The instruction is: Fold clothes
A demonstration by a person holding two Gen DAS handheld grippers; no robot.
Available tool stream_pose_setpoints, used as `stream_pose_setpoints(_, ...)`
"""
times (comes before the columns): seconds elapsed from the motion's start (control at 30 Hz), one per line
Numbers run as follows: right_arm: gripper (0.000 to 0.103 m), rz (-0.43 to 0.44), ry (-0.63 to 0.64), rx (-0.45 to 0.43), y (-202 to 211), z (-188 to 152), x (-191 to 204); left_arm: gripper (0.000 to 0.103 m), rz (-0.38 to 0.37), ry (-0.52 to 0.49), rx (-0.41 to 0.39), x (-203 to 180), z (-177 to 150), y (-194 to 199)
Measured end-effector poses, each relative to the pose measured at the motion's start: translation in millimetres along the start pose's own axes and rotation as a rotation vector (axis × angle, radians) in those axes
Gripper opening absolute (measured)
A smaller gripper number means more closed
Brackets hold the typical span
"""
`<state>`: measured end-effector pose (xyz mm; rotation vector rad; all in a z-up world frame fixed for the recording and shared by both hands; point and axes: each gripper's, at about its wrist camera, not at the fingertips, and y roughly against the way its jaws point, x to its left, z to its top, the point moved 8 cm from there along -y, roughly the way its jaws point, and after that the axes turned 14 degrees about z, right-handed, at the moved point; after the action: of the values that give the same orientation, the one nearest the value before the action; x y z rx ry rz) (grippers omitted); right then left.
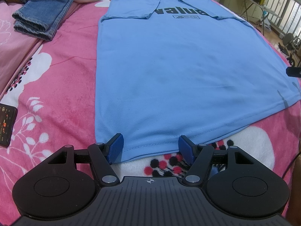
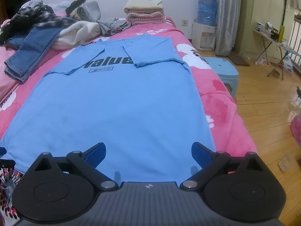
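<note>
A light blue T-shirt (image 1: pixel 169 66) with the dark print "value" lies flat and face up on the pink flowered blanket (image 1: pixel 56 94), both sleeves folded in over the chest. My left gripper (image 1: pixel 151 148) is open at the near hem by the shirt's left corner, its blue pads (image 1: pixel 116 148) on either side of the hem edge and not pressing it. In the right wrist view the same T-shirt (image 2: pixel 116 103) stretches away from me. My right gripper (image 2: pixel 148 155) is open above the near hem toward the right corner, with only flat cloth under it.
Folded jeans (image 1: pixel 37 9) lie at the far left beside a heap of loose clothes (image 2: pixel 47 18). A stack of folded towels (image 2: pixel 144 11) sits at the bed's head. A phone (image 1: pixel 5 124) rests on the blanket at left. A blue stool (image 2: pixel 222 71) stands on the wooden floor (image 2: pixel 263 103) at right.
</note>
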<state>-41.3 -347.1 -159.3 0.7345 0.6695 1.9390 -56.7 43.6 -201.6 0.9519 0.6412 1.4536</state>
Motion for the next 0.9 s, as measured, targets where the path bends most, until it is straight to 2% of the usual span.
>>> stream_pose_setpoints(0.47, 0.082, 0.012, 0.012, 0.027, -5.1, -2.8, 2.5, 0.066, 0.001, -0.001, 0.0, -0.1, 0.0, -0.1)
stream_pose_setpoints(0.9, 0.08, 0.019, 0.019, 0.038, -5.5, -5.1, 5.7, 0.066, 0.002, -0.004, 0.001, -0.6, 0.1, 0.3)
